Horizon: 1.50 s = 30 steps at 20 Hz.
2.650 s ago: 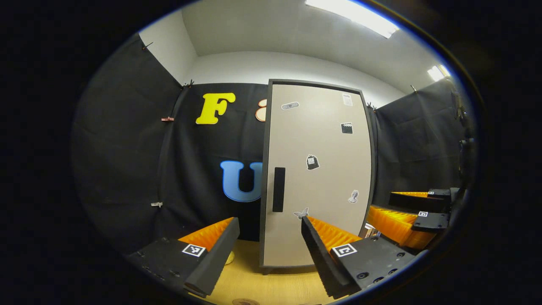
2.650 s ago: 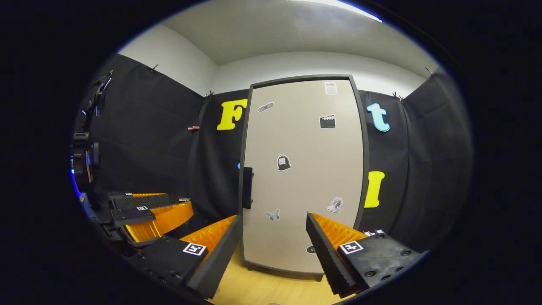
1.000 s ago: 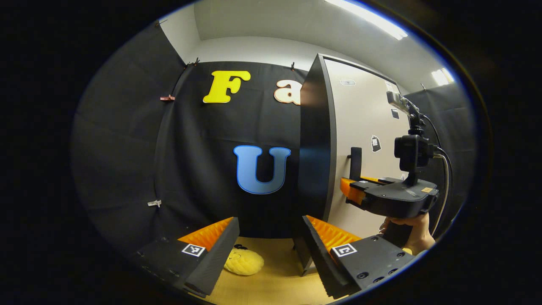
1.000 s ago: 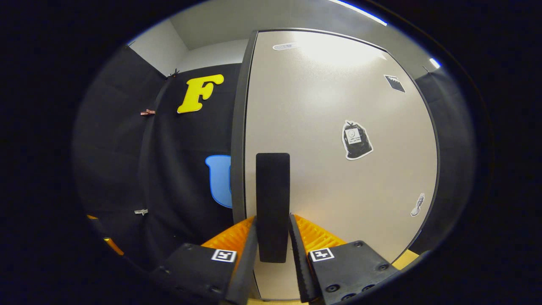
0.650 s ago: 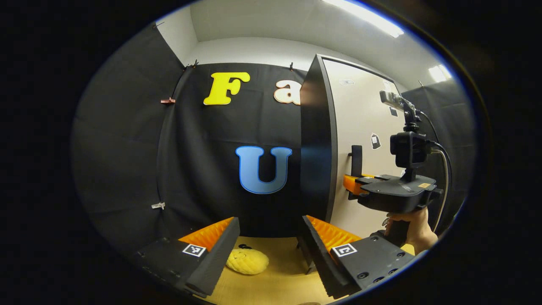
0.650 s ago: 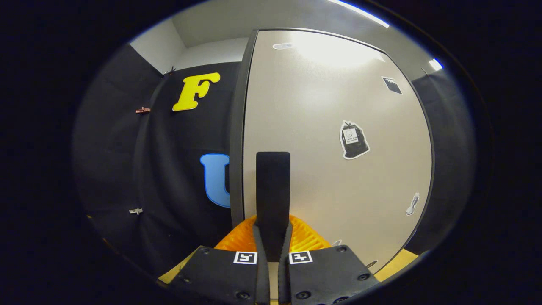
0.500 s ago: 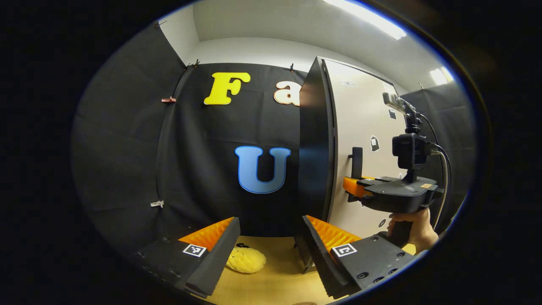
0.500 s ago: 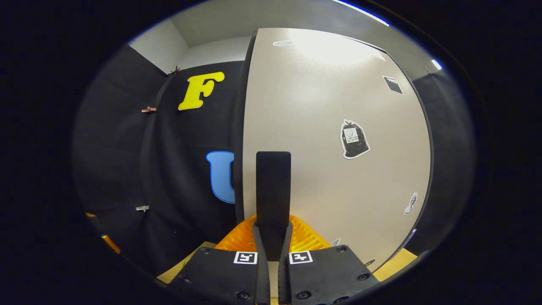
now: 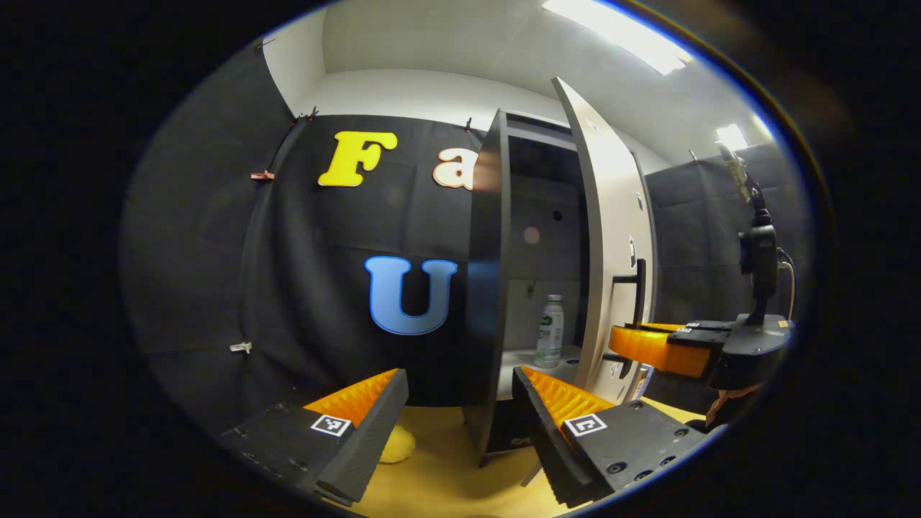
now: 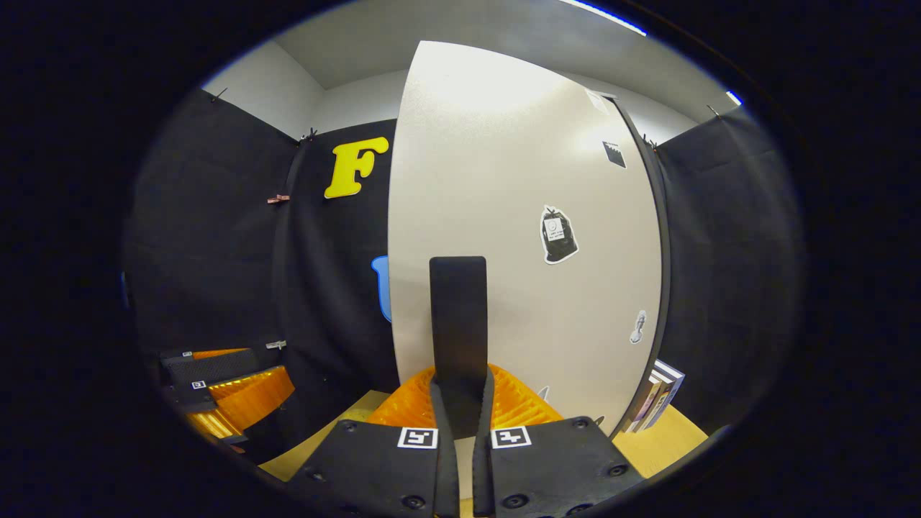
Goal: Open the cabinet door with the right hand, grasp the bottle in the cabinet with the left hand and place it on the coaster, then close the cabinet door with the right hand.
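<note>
Wooden counter (image 9: 439, 475) under left tongs (image 9: 458, 421), spread wide, gripping nothing. Bottle (image 9: 551, 332) upright, long axis vertical, on cabinet shelf (image 9: 519, 360); green-white label unreadable. Cabinet door (image 9: 611, 237) ajar. Right tongs (image 10: 463, 410) clamped on door handle (image 10: 458, 324).

Left gripper (image 9: 458, 378) up front: two black housing blocks, each wearing a small square black-and-white marker (image 9: 330, 424), round screw heads (image 9: 611, 467) near the back edge, fingers ridged like saw teeth. Right gripper (image 10: 460, 388), same black blocks and markers. Seen from the left gripper view, it carries a black boxy camera (image 9: 758, 252) on a slim post, thin cable (image 9: 788, 277) trailing.
</note>
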Each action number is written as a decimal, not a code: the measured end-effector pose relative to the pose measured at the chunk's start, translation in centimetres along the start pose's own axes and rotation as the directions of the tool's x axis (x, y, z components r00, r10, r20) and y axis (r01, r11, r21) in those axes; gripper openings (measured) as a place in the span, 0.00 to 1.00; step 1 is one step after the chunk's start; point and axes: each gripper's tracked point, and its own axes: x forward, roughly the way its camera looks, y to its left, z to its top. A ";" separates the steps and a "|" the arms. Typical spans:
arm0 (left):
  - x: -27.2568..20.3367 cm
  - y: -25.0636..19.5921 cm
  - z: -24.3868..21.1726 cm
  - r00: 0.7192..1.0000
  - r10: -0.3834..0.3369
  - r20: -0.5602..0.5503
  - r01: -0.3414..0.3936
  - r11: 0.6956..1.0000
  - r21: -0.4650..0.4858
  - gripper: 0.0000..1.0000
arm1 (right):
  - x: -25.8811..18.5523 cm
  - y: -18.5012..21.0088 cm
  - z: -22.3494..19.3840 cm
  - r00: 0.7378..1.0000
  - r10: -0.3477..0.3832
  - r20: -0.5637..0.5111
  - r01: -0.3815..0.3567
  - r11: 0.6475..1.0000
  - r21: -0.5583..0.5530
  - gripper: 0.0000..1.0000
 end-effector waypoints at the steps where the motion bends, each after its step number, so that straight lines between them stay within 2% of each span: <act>1: 0.0 -1.1 0.2 1.000 -0.015 0.000 0.015 1.000 0.003 0.92 | -0.8 -0.3 0.1 1.000 0.001 -0.004 -0.001 1.000 -0.001 0.12; 6: -0.4 -5.7 1.3 0.997 -0.069 0.032 0.068 0.997 0.021 0.92 | -4.0 -2.5 0.6 1.000 0.010 -0.011 -0.010 1.000 0.003 0.12; 11: -0.1 -9.7 1.7 0.996 -0.078 0.048 0.077 0.997 0.021 0.92 | -7.1 -5.4 1.1 0.999 0.051 0.000 -0.051 0.999 -0.017 0.12; 14: 0.0 -13.0 1.4 0.995 -0.090 0.046 0.090 0.996 0.003 0.92 | -8.6 -7.4 1.4 0.997 0.076 -0.008 -0.076 0.997 0.013 0.12; 17: 0.1 -16.0 1.1 0.995 -0.097 0.038 0.097 0.995 0.006 0.92 | -9.8 -9.8 1.7 0.997 0.081 -0.003 -0.081 0.997 0.006 0.12; 23: 0.6 -21.7 0.2 0.994 -0.104 0.032 0.103 0.994 0.022 0.92 | -11.8 -14.6 2.0 0.999 0.052 -0.002 -0.052 0.999 0.007 0.12; 30: 1.7 -26.6 -1.0 0.994 -0.113 0.005 0.113 0.994 0.013 0.92 | -12.3 -21.0 2.3 0.997 -0.069 0.023 0.069 0.997 -0.038 0.10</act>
